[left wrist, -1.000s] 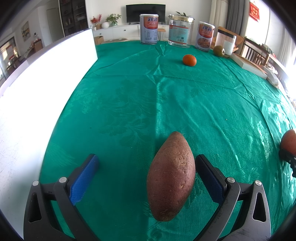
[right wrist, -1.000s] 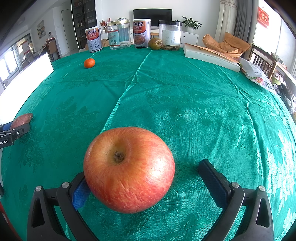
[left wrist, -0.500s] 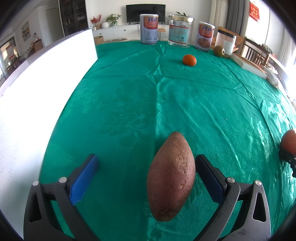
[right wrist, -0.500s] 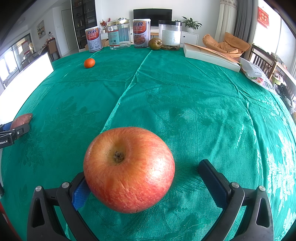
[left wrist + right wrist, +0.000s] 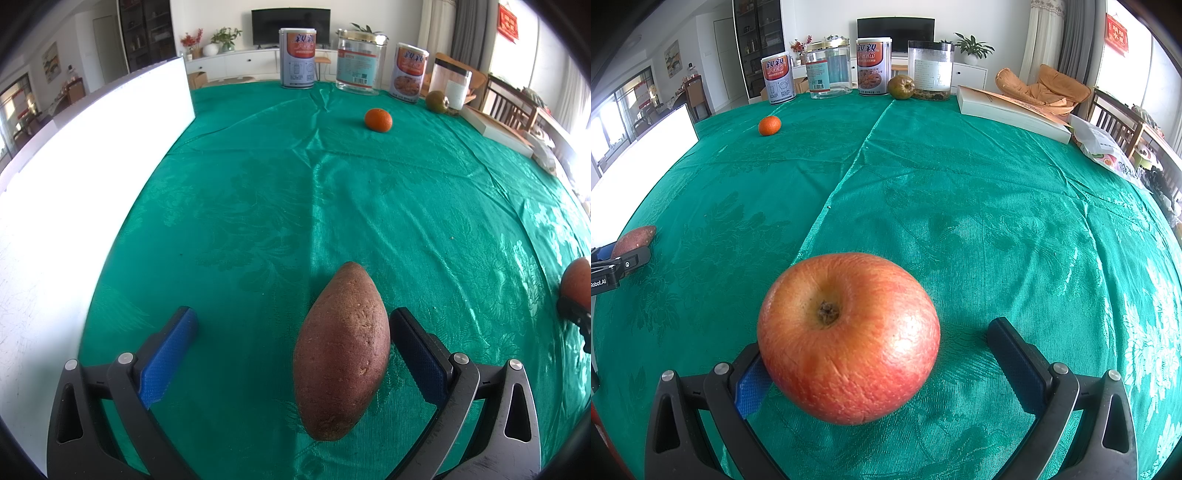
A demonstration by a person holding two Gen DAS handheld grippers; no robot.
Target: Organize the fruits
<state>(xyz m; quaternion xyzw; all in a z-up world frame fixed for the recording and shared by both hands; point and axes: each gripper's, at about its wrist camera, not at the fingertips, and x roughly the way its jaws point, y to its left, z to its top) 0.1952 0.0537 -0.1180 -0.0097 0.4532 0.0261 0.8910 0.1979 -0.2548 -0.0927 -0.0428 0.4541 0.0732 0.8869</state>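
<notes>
A reddish-brown sweet potato [image 5: 341, 358] lies on the green tablecloth [image 5: 295, 192] between the fingers of my left gripper [image 5: 294, 319], which is open; the potato rests against the right pad [image 5: 417, 350], with a wide gap to the left pad. A red-orange apple [image 5: 847, 336] sits stem-up between the fingers of my right gripper [image 5: 875, 341], also open; it leans on the left pad [image 5: 750, 384], clear of the right one. An orange [image 5: 378, 119] and a greenish pear-like fruit [image 5: 436, 100] lie far back.
Two tins [image 5: 297, 58] and clear jars [image 5: 360, 62] line the far table edge. A white board [image 5: 74, 177] runs along the left side. A flat white box [image 5: 1012, 110] and a plastic bag [image 5: 1108, 151] lie at the right. Chairs stand beyond.
</notes>
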